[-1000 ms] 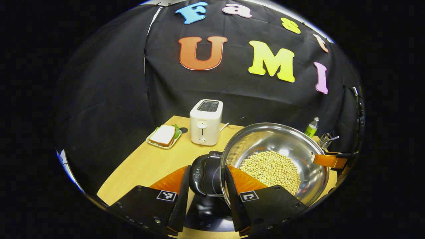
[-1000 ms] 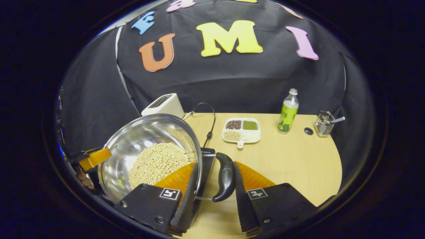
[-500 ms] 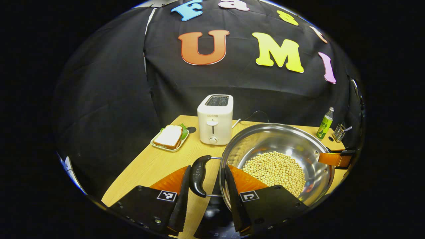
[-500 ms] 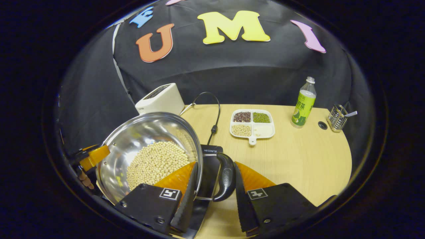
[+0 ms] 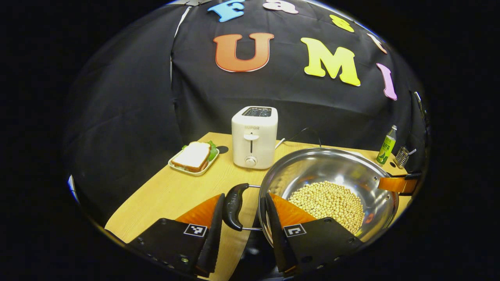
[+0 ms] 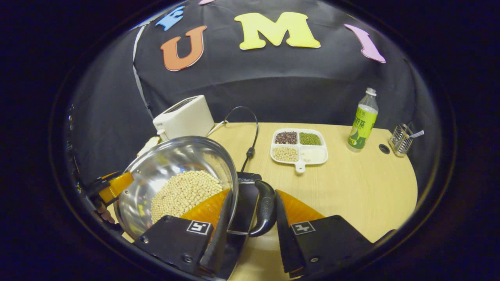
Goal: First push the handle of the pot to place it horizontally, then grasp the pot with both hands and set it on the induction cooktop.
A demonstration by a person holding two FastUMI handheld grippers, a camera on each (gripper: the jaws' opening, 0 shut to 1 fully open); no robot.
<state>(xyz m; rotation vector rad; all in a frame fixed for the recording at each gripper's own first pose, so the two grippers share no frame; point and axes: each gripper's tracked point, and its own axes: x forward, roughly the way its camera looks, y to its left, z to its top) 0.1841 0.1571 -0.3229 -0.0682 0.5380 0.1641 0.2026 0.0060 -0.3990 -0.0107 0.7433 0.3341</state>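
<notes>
My left gripper (image 5: 242, 234) clamps the steel pot's (image 5: 332, 171) left handle (image 5: 233, 206); my right gripper (image 6: 250, 234) clamps its right handle (image 6: 265, 212). The pot, holding soybeans (image 6: 183, 191), sits over the induction cooktop (image 6: 244, 203), toaster (image 5: 254, 136) beyond.

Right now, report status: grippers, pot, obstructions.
Left gripper, right gripper: shut on round steel pot of pale beans. Pot over black induction cooktop, contact unclear. Black cord behind, not blocking.
</notes>
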